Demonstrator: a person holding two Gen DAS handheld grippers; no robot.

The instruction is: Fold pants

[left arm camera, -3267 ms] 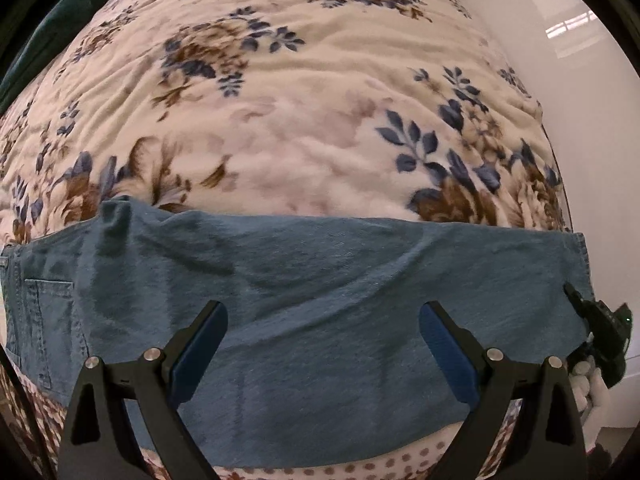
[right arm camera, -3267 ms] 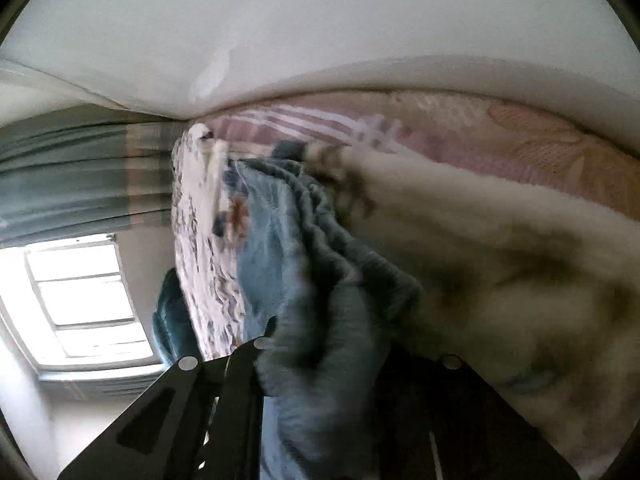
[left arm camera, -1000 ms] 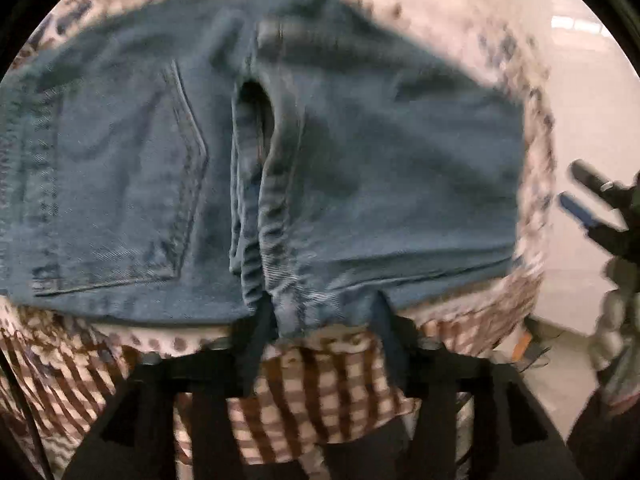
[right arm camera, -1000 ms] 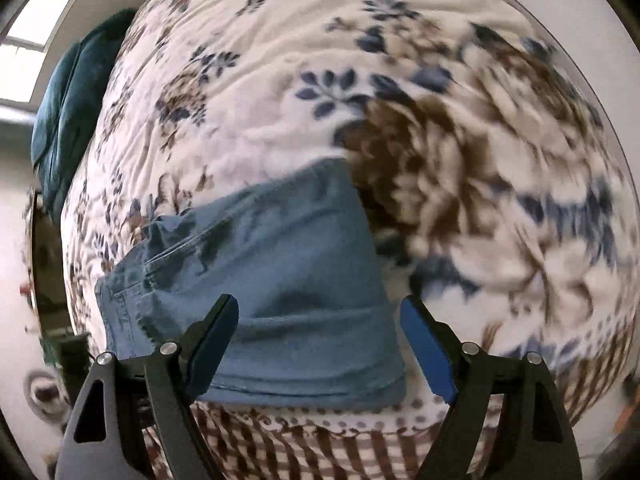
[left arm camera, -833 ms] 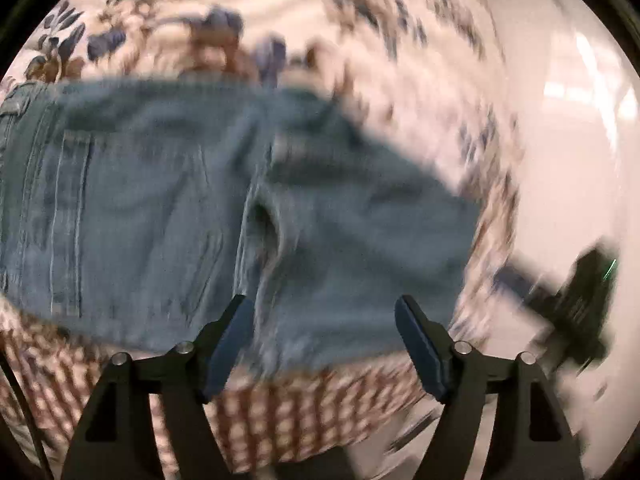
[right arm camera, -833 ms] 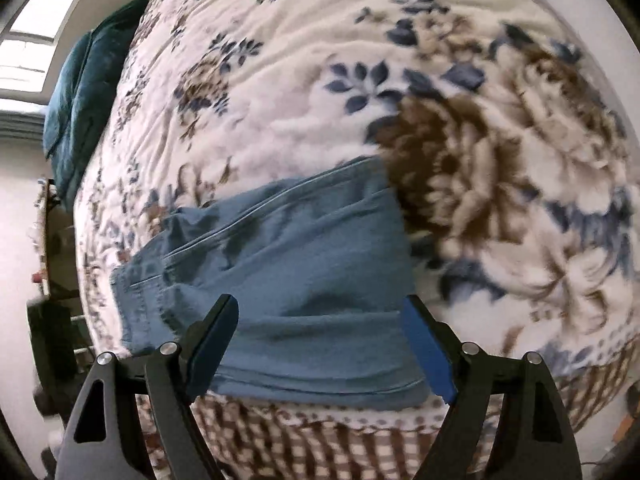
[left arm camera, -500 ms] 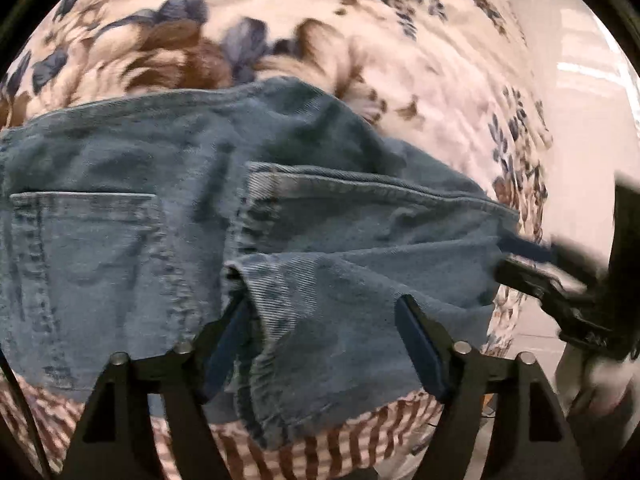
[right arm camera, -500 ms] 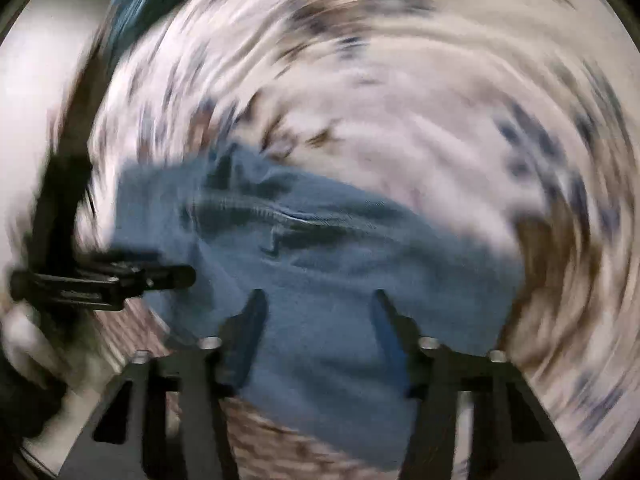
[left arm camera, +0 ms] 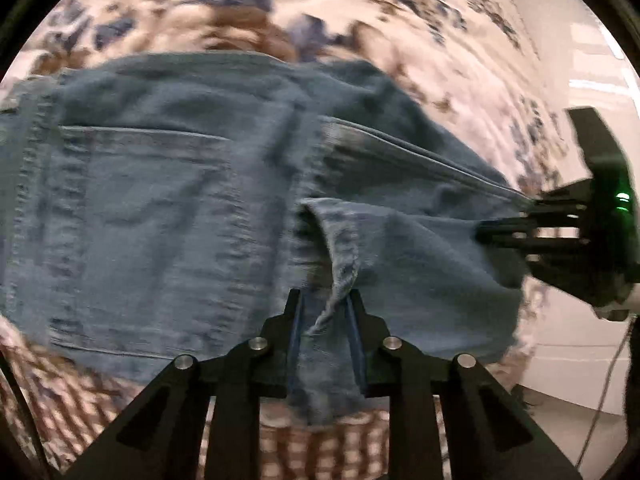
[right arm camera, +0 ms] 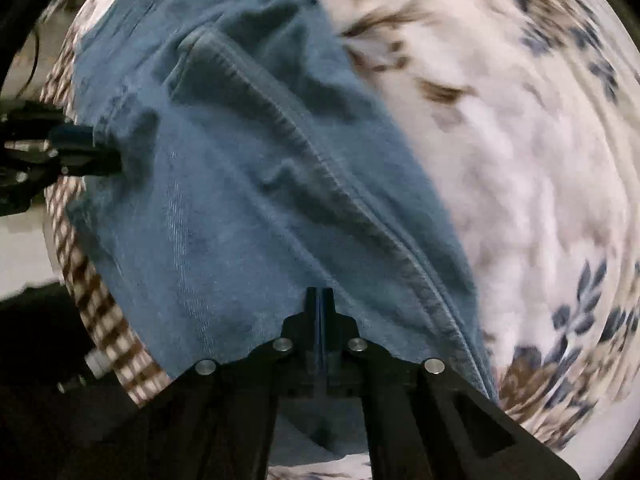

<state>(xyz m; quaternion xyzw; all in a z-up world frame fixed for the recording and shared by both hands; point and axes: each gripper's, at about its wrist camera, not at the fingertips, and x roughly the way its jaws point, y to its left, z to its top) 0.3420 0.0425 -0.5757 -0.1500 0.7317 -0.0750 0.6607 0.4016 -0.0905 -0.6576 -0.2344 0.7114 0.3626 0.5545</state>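
- vs. half a second back: left gripper (left arm camera: 323, 304) had blue pads wide apart over the jeans (left arm camera: 168, 208); its jaws have just been closing and now sit narrow with a ridge of denim between them.
- Right gripper (right arm camera: 320, 300): pads were well apart above the cloth then; its jaws have just been closing too and are now pressed together, almost no gap.
- The right wrist view was a spin-blurred smear then; now it is steadier, with the leg seam running from 11 o'clock down to 5 o'clock.
- Jeans lie folded on the floral blanket (left arm camera: 360, 4), near its checked edge (left arm camera: 304, 456).
- Left wrist view: back pocket at 9 o'clock of the left tongs, hem fold rising straight out of the jaws toward 12 o'clock.
- Same view: right gripper (left arm camera: 504, 232) comes in from 3 o'clock and meets the jeans' right-hand edge.
- Right wrist view: denim (right arm camera: 248, 208) fills 9 to 1 o'clock ahead of the tongs; the blanket (right arm camera: 520, 168) takes 1 to 5 o'clock. Left gripper (right arm camera: 100, 156) enters at 9 o'clock, tips buried in a bunched fold.
- Grip state: left is clamped on a thick denim fold, pads narrow but not touching. Right is pinched on the edge of the fabric, with cloth passing under its tips.
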